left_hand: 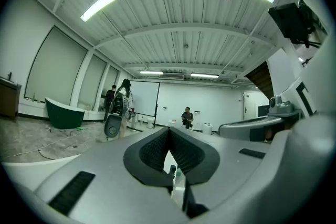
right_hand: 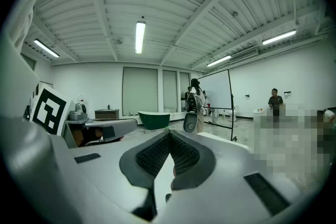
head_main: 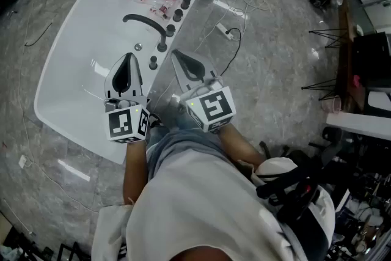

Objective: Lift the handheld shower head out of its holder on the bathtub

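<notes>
**Both grippers shut and empty by the tub's fittings**

The left gripper (head_main: 127,58) and right gripper (head_main: 176,55) hang side by side over the near end of the white tub (head_main: 73,70). Each has its jaws pressed together on nothing. The shower head (head_main: 153,62) stands upright on the rim between their tips (as far as I can tell, it's the nearest black post). More black knobs (head_main: 178,14) run on towards 1 o'clock, and a curved spout (head_main: 145,22) arches at 12. Small red-and-white things (head_main: 156,0) lie beyond.
</notes>
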{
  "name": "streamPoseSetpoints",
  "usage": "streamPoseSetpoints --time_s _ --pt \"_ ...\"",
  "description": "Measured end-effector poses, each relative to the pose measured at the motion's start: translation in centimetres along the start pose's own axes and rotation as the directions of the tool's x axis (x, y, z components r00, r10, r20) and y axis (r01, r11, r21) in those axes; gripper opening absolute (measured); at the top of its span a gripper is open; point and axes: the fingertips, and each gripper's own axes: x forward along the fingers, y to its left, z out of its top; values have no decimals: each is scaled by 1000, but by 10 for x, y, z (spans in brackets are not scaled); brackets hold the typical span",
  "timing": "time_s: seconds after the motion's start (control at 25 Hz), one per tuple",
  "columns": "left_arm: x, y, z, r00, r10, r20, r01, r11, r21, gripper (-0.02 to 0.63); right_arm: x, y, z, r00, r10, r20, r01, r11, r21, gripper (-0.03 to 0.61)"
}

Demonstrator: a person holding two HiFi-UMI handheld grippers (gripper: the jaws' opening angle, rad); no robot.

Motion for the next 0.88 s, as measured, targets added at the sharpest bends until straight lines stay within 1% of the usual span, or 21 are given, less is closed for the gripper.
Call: streamPoseSetpoints --time_s 0.16,0.44,0.56,0.68,0.8,0.84,0.88 --pt "-6 9 0 1000 2 2 -2 1000 -22 18 4 11 -4 1000 6 -11 -6 1000 7 17" --pt "-13 17 -9 1000 7 -12 -7 999 -33 18 11 23 -11 999 25 -21 -25 1000 15 17" --pt "-16 18 -15 1000 7 -12 -7 1000 -18 18 14 27 -18 999 46 4 -46 998 53 18" --pt "-20 18 -20 1000 6 0 -6 1000 -11 18 20 29 -34 997 60 44 -63 995 82 18" --pt "-19 22 -25 1000 10 22 -10 1000 -8 18 39 22 -70 997 52 55 -56 996 74 23" --pt "-19 24 -30 1000 12 24 -12 1000 -9 18 49 18 -88 998 43 41 -46 996 75 73" --pt "-20 26 -38 1000 12 20 -12 1000 -13 18 59 15 -109 999 35 19 -36 996 83 166"
